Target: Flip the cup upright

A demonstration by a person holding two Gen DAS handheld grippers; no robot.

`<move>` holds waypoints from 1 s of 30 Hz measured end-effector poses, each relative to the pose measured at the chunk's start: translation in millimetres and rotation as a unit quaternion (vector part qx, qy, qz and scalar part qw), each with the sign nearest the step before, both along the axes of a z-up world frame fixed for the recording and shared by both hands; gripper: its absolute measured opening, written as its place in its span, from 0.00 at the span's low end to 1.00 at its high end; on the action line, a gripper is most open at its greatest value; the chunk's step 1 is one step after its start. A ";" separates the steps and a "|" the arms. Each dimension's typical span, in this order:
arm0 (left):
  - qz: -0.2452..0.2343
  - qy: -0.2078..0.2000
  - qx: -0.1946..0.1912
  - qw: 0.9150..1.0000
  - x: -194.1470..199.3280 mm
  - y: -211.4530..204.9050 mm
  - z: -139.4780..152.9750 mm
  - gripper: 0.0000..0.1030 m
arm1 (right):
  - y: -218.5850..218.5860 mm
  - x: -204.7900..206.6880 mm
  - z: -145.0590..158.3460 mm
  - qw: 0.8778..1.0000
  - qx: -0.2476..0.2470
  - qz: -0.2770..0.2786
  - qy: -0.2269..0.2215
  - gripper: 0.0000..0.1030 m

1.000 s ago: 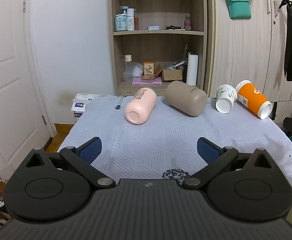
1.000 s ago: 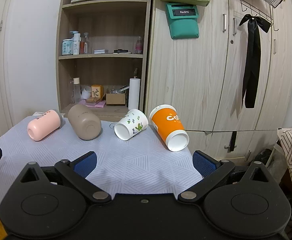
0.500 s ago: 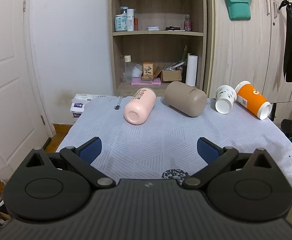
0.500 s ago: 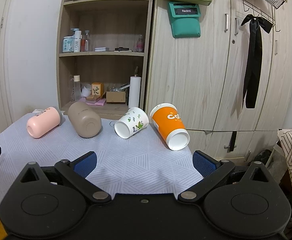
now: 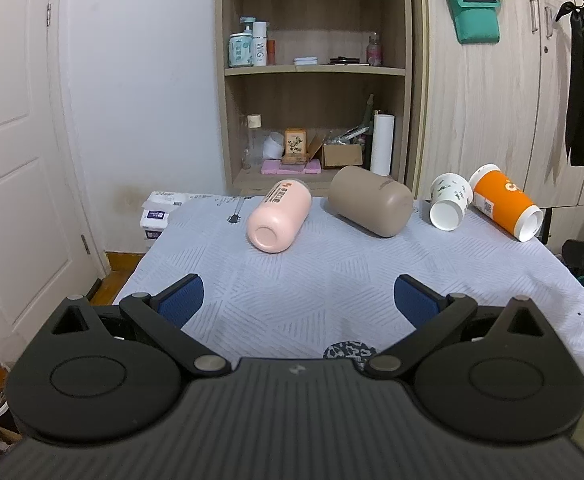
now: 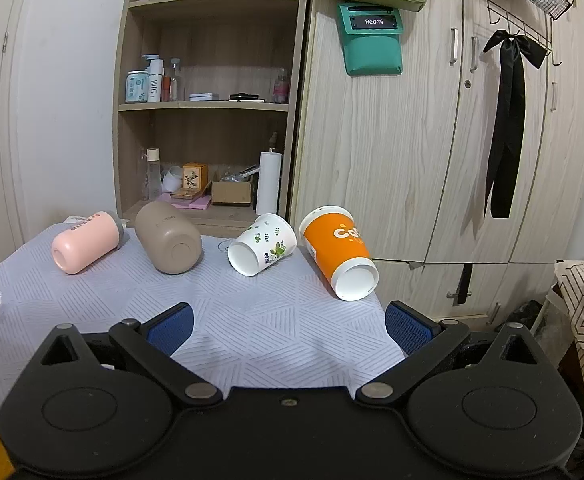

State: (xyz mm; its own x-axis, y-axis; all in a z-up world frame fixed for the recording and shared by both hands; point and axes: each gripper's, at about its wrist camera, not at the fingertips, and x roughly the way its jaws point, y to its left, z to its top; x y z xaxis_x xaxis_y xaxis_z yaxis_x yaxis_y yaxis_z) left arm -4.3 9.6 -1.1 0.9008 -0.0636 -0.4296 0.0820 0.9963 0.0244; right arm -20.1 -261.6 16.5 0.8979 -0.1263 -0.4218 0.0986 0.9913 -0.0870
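Several cups lie on their sides on the grey patterned tablecloth (image 5: 331,280): a pink cup (image 5: 279,215), a taupe cup (image 5: 369,206), a white leaf-print paper cup (image 5: 449,206) and an orange paper cup (image 5: 505,208). The right wrist view shows them too: pink cup (image 6: 86,247), taupe cup (image 6: 168,242), white cup (image 6: 262,244), orange cup (image 6: 337,252). My left gripper (image 5: 297,304) is open and empty, short of the pink cup. My right gripper (image 6: 288,326) is open and empty, short of the white and orange cups.
A wooden shelf unit (image 5: 315,80) with bottles and boxes stands behind the table, with wardrobe doors (image 6: 431,140) to its right. A white door (image 5: 12,160) is at the left. The orange cup lies near the table's right edge.
Both grippers have moved slightly forward toward the cups. Both stay open and the cups have not moved.
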 end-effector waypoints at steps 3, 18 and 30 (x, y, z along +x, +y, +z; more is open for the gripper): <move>-0.002 -0.004 0.004 1.000 -0.7 -2.2 0.4 1.00 | -1.2 0.5 0.1 1.000 0.002 -0.001 0.001 1.00; 0.000 -0.007 0.004 1.000 -0.7 -0.2 -2.0 1.00 | -2.9 0.1 -0.4 1.000 0.002 -0.002 0.002 1.00; 0.001 -0.007 0.005 1.000 -0.5 -0.3 -2.6 1.00 | -1.4 1.4 -1.7 1.000 -0.002 0.002 0.006 1.00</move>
State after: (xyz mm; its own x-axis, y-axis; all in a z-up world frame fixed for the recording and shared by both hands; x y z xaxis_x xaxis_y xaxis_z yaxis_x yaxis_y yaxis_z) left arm -4.8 9.3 -3.8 0.9066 -0.0579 -0.4180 0.0797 0.9962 0.0349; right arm -18.6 -263.0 14.8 0.8936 -0.1243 -0.4313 0.0938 0.9914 -0.0913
